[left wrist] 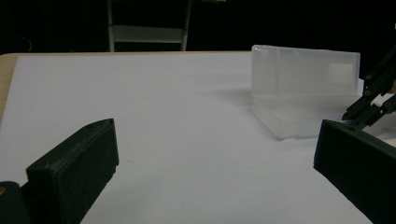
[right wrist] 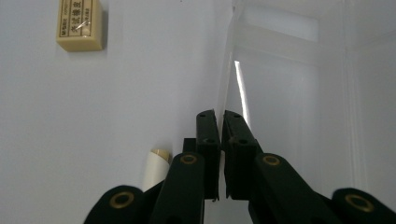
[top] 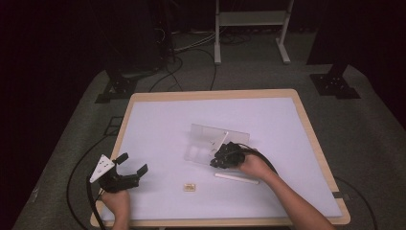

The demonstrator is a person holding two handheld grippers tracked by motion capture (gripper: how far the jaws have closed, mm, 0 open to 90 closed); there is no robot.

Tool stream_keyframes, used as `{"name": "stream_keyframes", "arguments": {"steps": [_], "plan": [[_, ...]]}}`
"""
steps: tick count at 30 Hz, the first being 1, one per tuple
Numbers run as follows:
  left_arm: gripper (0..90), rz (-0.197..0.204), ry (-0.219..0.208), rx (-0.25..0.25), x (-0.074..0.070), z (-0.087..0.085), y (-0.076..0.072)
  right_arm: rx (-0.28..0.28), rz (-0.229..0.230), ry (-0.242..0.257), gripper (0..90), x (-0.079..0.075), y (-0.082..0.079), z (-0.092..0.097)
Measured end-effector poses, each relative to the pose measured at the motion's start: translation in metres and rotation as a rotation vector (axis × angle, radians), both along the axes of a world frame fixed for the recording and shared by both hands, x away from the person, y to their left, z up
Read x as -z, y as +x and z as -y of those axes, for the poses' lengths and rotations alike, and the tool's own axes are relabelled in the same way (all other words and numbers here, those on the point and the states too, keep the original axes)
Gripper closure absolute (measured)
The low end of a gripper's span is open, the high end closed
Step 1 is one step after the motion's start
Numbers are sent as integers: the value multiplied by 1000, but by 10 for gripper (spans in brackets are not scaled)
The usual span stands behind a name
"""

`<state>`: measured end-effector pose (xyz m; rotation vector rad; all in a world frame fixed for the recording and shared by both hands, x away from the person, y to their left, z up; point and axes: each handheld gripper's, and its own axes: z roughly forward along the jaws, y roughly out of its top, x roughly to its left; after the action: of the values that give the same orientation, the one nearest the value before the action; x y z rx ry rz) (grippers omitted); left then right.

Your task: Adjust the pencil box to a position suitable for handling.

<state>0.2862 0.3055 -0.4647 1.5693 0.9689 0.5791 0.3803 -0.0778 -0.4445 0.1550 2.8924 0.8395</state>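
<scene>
A clear plastic box (top: 198,149) lies in the middle of the white mat with its lid (top: 218,132) standing up behind it. My right gripper (top: 219,152) is at the box's right end, shut on a thin white stick (top: 223,140) that slants over the box's tray. In the right gripper view the shut gripper (right wrist: 222,115) sits at the box wall (right wrist: 227,70), and the stick (right wrist: 241,91) runs ahead of it. My left gripper (top: 133,163) stands open near the front left edge, holding nothing. From the left gripper view, the open gripper (left wrist: 217,135) faces the box (left wrist: 303,74).
A second white stick (top: 237,178) lies on the mat just in front of my right hand, its end (right wrist: 156,165) below my right gripper. A small beige eraser (top: 189,186) (right wrist: 79,23) sits near the front edge. A metal frame (top: 251,19) stands on the floor beyond the table.
</scene>
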Motion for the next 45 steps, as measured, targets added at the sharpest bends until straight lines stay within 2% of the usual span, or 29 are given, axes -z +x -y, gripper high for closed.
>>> {"name": "stream_keyframes", "arguments": {"steps": [10, 13, 14, 17, 20, 30, 37, 45], "plan": [[0, 0, -1, 0, 0, 0, 0, 2, -18, -12, 833, 6, 1, -1], [0, 0, -1, -1, 0, 0, 0, 11, -37, 14, 790, 3, 1, 1], [0, 0, 0, -1, 0, 0, 0, 18, -60, 47, 772, -1, 1, 3], [0, -2, -1, -1, 0, 0, 0, 20, -48, 49, 749, -3, 1, 5], [0, -2, -3, 0, 0, 0, 0, 38, -73, 70, 712, -7, 1, 9], [0, -2, -2, 0, 0, 0, 0, 66, -93, 121, 654, -19, -6, 25], [0, 4, -14, -3, 0, -1, -1, 86, -90, 146, 638, -20, -10, 39], [0, 1, -4, 2, 0, 0, 0, 130, -103, 178, 613, -20, -13, 60]]}}
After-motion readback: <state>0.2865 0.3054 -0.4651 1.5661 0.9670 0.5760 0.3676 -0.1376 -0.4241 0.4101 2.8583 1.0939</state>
